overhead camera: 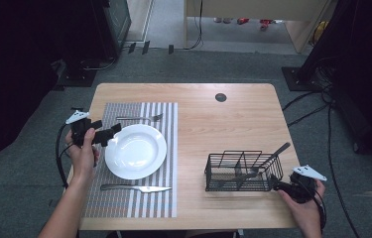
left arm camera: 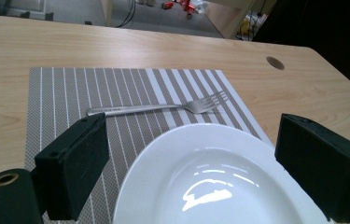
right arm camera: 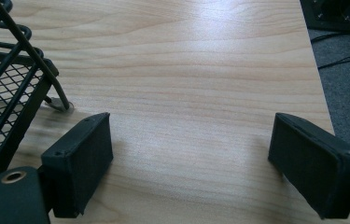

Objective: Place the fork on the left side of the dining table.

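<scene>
- Your left claw (overhead camera: 105, 135) is hanging released at the left rim of the white plate (overhead camera: 136, 150), its jaws spread wide either side of the rim in the left gripper view, gripping nothing.
- The plate is looking glazed, round and shallow, so I judge it is likely to slip or tip if you are pinching only its thin edge.
- It is sitting on a woven striped placemat (overhead camera: 163, 111) that could be dragging along with it and shifting the cutlery.
- A steel fork (overhead camera: 139, 118) is lying just beyond the plate and a steel knife (overhead camera: 135, 188) just in front, both flat, thin and awkward to lift.
- Further right on the pale wood bench (overhead camera: 233, 119), a black wire-mesh caddy (overhead camera: 240, 171) is holding dark utensils (overhead camera: 268, 161) leaning out over its right side.
- Your right claw (overhead camera: 279, 184) is resting released just beside the caddy's right end, holding nothing; a careless sweep there could be knocking this light basket or snagging its wires.
</scene>
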A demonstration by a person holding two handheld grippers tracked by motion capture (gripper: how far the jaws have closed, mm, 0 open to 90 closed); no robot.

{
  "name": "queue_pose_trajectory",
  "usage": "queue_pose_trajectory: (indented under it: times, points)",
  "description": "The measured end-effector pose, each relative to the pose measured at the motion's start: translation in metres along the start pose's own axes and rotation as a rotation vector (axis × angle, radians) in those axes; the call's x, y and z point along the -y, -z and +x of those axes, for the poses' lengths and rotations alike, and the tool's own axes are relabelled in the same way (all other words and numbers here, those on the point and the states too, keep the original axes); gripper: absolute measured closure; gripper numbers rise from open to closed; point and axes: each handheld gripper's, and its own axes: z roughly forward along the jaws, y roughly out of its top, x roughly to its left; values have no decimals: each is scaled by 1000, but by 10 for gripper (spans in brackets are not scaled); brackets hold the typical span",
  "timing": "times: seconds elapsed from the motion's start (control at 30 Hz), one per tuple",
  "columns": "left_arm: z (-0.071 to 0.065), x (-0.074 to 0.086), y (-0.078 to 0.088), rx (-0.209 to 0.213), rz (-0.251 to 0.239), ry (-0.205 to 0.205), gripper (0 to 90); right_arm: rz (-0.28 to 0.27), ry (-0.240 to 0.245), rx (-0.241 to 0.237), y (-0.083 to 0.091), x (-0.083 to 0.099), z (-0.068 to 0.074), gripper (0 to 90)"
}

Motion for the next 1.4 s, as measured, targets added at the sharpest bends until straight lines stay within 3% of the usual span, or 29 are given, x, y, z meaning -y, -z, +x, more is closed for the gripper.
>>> queue_pose_trajectory:
  times: [0.43, 0.77, 1.0, 1.13, 1.4]
  points:
    - [-13, 32, 20, 17, 6, -27, 104, 0, 0, 0, 0, 0, 0, 132]
    - [-15, 51, 43, 9, -16, -36, 104, 1, 0, 0, 0, 0, 0, 132]
    - [-14, 68, 57, 16, -1, -29, 104, 1, 1, 0, 0, 0, 0, 132]
    - [-14, 74, 63, 1, -6, -38, 104, 1, 1, 0, 0, 0, 0, 132]
    - [-12, 84, 70, 10, -1, -29, 104, 1, 1, 0, 0, 0, 0, 132]
